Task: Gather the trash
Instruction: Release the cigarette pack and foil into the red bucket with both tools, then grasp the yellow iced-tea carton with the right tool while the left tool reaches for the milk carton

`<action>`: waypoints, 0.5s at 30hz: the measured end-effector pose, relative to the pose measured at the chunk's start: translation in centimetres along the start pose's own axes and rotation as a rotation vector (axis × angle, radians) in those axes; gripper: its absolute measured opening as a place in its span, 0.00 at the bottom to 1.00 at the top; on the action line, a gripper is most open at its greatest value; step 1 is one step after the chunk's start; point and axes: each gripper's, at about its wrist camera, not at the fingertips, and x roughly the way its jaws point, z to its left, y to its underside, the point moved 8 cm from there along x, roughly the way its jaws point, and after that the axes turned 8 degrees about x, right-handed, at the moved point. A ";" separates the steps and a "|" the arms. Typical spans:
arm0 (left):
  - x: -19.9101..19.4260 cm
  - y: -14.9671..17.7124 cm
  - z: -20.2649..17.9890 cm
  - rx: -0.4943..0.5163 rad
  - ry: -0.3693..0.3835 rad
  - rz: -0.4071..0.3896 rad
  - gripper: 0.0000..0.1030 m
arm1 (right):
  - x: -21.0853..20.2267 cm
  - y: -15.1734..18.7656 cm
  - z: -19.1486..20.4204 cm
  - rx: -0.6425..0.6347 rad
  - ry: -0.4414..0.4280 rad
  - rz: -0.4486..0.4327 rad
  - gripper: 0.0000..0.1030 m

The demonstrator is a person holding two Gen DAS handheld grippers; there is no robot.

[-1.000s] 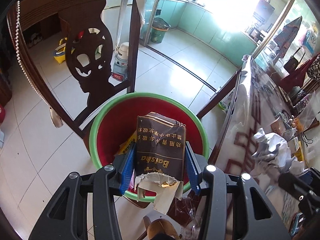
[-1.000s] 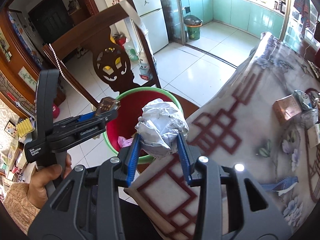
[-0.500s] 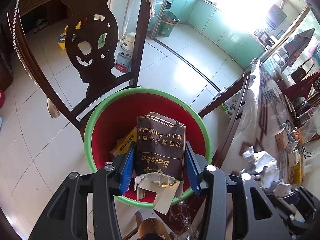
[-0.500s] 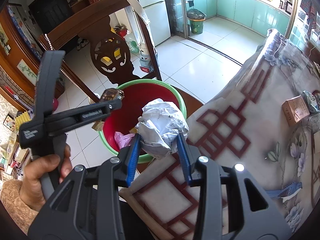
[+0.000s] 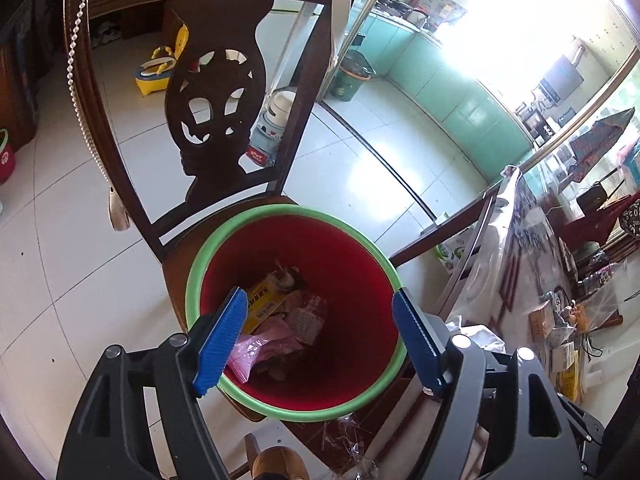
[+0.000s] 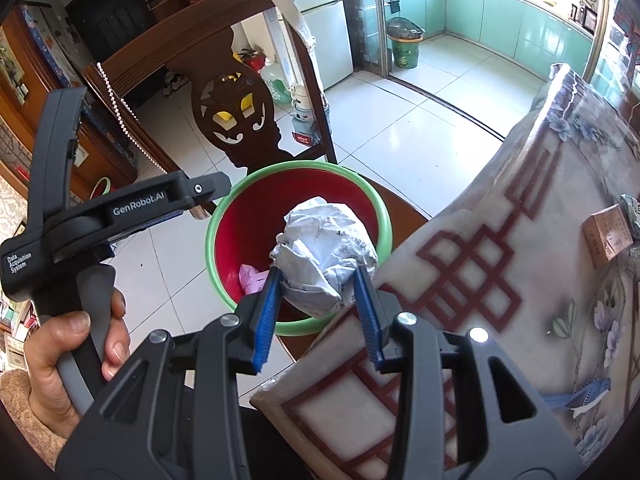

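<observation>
Left tool point(image 5: 316, 336) just opened, over bin point(image 5: 288, 210)

A dark wooden chair point(image 5: 216, 128) with a carved back stands on the white tiled floor point(image 5: 60, 264). A bead string point(image 5: 82, 80) hangs over its back. A patterned tablecloth point(image 6: 520, 280) covers the table. A green bin point(image 6: 405, 49) stands in the kitchen doorway.

Daylight is pouring in from the kitchen windows point(image 5: 532, 20), blowing out the upper right of the left wrist view. Glare is bouncing off the white floor tiles point(image 5: 384, 168). The chair back point(image 5: 216, 120) is reading as a near-black silhouette. Both fisheye frames are bending straight lines hard and vignetting to black at the corners. Focus is holding sharp overall.
</observation>
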 end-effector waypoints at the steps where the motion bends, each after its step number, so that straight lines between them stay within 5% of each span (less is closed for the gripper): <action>1: 0.0 0.0 0.0 0.000 -0.003 -0.002 0.70 | 0.2 -0.2 0.1 -0.002 -0.002 0.002 0.36; 3: 0.0 -0.1 -0.1 0.002 -0.006 -0.001 0.70 | 0.4 -0.5 0.2 0.000 -0.009 0.001 0.42; 4: 0.0 -0.1 -0.1 0.003 -0.006 0.000 0.70 | 0.5 -0.7 0.2 0.004 -0.013 0.000 0.55; 6: 0.0 -0.1 -0.2 0.010 -0.009 0.000 0.70 | 0.4 -1.1 0.1 0.016 -0.007 -0.015 0.65; 15: 0.2 0.1 0.0 0.040 -0.036 0.007 0.70 | -2.9 1.3 -3.1 0.049 0.023 -0.049 0.68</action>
